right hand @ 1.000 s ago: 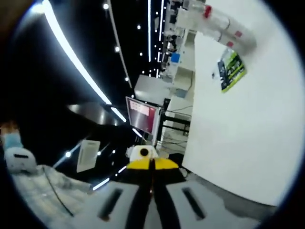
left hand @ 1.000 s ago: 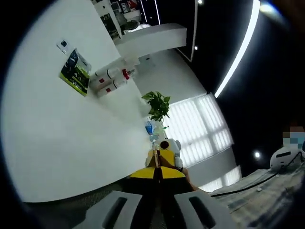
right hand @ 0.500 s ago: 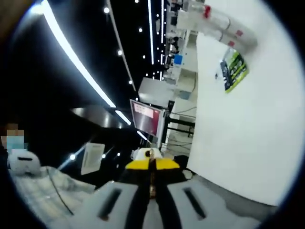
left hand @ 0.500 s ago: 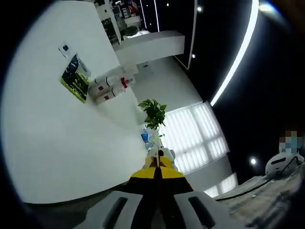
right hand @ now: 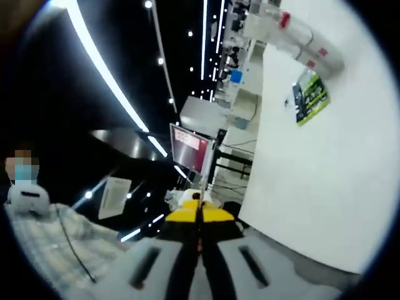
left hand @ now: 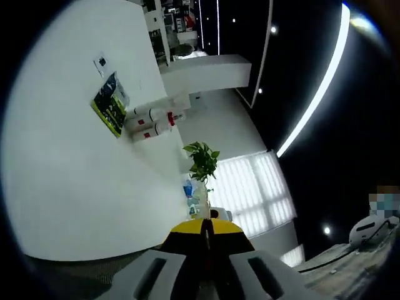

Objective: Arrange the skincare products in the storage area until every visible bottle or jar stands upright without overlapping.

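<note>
Both grippers point up and away into the room, not at any storage area, and no skincare bottle or jar can be made out in front of either one, so which way the products lie from the tools cannot be told. The left gripper (left hand: 207, 240) has its yellow-tipped jaws pressed together with nothing between them, aimed past a white wall (left hand: 75, 187) toward a potted plant (left hand: 203, 160) and a bright window with blinds (left hand: 253, 190). The right gripper (right hand: 200, 231) is likewise closed and empty, facing a dark ceiling with light strips (right hand: 109, 78) and a red-framed screen (right hand: 190, 148). My judgement: both tools must first swing down to find the products, and neither looks nearer.
</note>
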`<action>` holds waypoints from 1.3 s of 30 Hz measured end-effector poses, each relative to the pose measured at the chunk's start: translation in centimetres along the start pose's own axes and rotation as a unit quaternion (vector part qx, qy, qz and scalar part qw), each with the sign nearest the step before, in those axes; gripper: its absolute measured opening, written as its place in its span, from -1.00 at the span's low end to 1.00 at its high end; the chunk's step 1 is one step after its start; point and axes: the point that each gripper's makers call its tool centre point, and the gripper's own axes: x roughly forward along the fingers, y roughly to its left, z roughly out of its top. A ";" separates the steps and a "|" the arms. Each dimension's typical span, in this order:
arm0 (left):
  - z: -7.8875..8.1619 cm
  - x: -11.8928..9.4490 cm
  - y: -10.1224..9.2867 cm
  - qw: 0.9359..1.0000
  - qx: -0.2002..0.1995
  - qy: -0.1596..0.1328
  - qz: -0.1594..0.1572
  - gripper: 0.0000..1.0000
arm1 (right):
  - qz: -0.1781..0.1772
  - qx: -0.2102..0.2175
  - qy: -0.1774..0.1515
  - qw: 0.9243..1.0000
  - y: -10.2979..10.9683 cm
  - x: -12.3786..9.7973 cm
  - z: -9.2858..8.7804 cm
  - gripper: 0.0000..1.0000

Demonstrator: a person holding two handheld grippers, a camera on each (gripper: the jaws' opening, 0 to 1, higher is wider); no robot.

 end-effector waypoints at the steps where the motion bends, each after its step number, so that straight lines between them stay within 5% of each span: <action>1: 0.0 0.0 0.1 1.000 0.004 0.001 0.003 -0.97 | -0.001 0.000 0.001 1.000 -0.1 0.0 0.0 -1.00; 14: -0.1 -0.3 -0.1 1.000 0.029 0.008 -0.006 -0.99 | -0.013 0.002 -0.005 1.000 0.1 0.1 -0.2 -1.00; 21: 0.3 -0.2 -0.2 1.000 0.026 0.001 -0.004 -0.99 | -0.064 -0.104 0.003 0.993 0.0 -0.5 0.6 -0.91; 23: 0.7 -0.4 -0.3 1.000 0.028 -0.005 -0.007 -0.99 | -0.100 -0.140 0.006 0.985 -0.2 -1.0 1.0 -0.79; 25: 1.7 -0.6 -0.6 0.999 0.046 -0.005 -0.008 -0.99 | -0.156 -0.208 0.030 0.965 -0.5 -2.3 1.4 -0.80; 26: 1.8 -0.6 -0.5 0.999 0.054 0.000 -0.007 -0.99 | -0.163 -0.212 0.029 0.963 -0.5 -2.5 1.6 -0.80; 27: 2.2 -0.6 -0.5 0.998 0.054 0.006 -0.008 -0.99 | -0.189 -0.245 0.025 0.951 -0.7 -3.1 2.2 -0.79; 33: 6.4 -1.3 -0.1 0.998 0.070 -0.001 -0.002 -0.99 | -0.264 -0.305 0.006 0.915 -1.7 -4.6 4.3 -0.52; 39: 9.0 -2.2 2.4 0.998 0.056 -0.001 0.030 -0.99 | -0.334 -0.384 -0.006 0.861 -2.5 -5.9 6.2 -0.18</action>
